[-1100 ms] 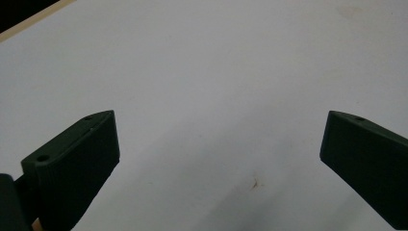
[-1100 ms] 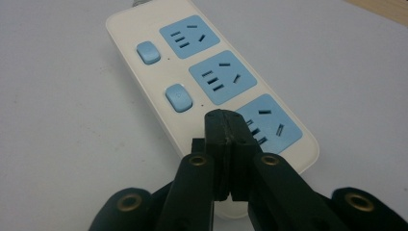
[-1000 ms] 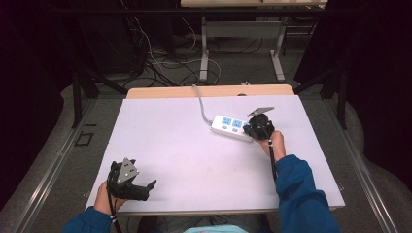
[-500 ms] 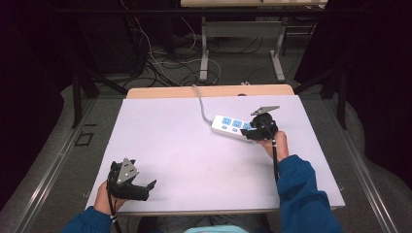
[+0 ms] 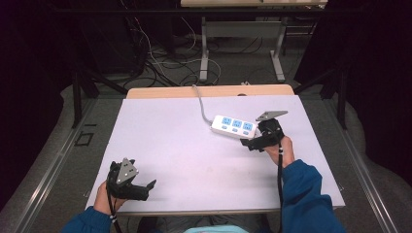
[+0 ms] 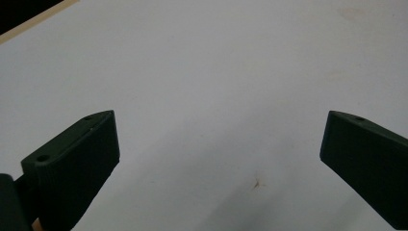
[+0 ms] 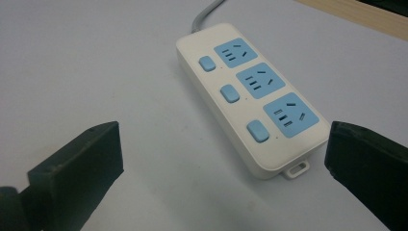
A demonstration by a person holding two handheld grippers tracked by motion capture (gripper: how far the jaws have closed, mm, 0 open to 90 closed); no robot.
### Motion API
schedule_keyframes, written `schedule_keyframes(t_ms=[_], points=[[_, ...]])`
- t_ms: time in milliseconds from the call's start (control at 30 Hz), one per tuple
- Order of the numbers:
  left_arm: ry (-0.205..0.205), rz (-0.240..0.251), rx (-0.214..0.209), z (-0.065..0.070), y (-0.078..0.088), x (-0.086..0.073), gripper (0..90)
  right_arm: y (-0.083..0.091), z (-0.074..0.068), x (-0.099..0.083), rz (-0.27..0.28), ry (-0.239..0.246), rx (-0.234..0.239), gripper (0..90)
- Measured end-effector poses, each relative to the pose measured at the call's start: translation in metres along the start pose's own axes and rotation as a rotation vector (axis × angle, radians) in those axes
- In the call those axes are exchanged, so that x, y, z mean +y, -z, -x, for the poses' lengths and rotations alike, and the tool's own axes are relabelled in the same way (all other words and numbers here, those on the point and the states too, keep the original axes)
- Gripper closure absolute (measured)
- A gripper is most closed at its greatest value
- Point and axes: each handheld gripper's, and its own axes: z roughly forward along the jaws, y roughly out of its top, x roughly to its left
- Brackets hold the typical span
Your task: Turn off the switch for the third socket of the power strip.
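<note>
Power strip [image 5: 234, 125] lies flat, long axis toward right gripper [image 5: 252, 143], cord end away; jaws wide, empty. Left gripper [image 5: 145, 187] well apart, wide, empty.

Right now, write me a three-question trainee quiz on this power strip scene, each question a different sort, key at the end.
1. True or false: the right gripper is shut on the power strip.
2. How many blue sockets does the power strip carry? A) two B) three C) four
3. Fill in: the left gripper hangs open near the table's ____ edge, toward the person.

Key
1. False: its jaws stand open, with the strip's end between them in the right gripper view.
2. B
3. near
</note>
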Motion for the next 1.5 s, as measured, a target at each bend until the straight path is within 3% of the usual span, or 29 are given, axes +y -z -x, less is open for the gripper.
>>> schedule_keyframes(t_ms=[967, 1500], points=[[-0.002, 0.004, 0.003, 0.0, 0.0, 0.0, 0.0, 0.052, -0.039, -0.049, 0.007, 0.067, -0.02, 0.0], [0.0, 0.004, 0.002, 0.0, 0.0, 0.0, 0.0, 0.069, -0.044, -0.072, -0.006, 0.068, -0.043, 0.0]])
